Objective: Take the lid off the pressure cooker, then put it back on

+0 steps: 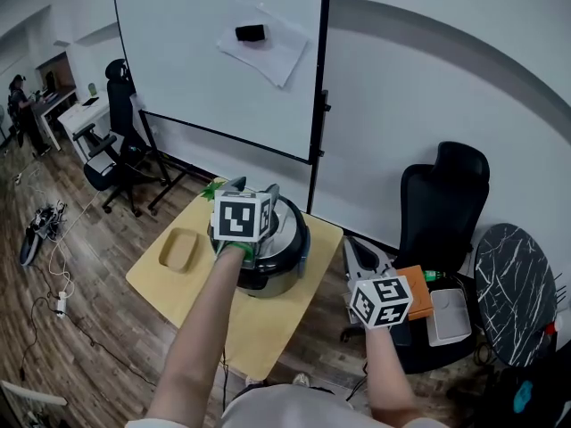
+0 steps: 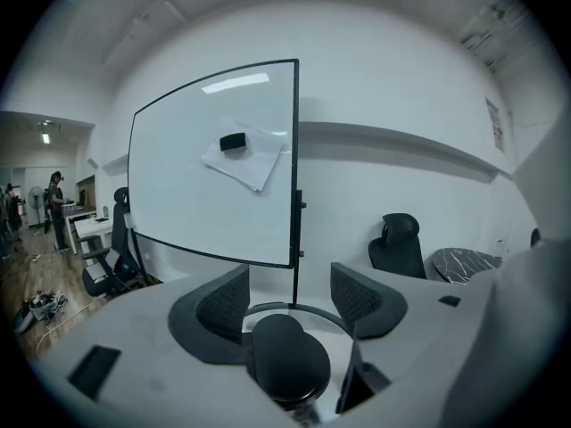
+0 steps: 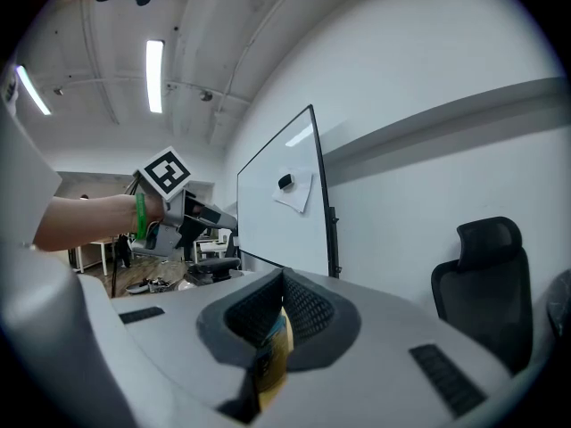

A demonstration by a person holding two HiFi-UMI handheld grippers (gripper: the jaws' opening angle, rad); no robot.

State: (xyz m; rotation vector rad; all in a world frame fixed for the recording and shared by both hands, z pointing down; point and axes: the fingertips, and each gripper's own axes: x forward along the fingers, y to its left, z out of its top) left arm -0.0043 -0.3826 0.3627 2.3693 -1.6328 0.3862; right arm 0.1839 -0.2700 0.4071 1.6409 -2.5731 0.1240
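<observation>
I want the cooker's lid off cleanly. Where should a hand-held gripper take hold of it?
Probably the round black knob on top of the lid, coming from above with a jaw on either side: it stands proud of the lid.

Head camera looking steeply down from above; I'm seeing table (image 1: 259,328) whole, at middling range. Camera on left gripper (image 2: 290,294) facing whiteboard (image 2: 214,163) nearly square-on, sitting very close over cooker lid knob (image 2: 287,364). Camera on right gripper (image 3: 284,279) pointing near level, viewing whiteboard obliquely from farther off. I'm getting whiteboard and black chair (image 2: 397,243) in all three views
</observation>
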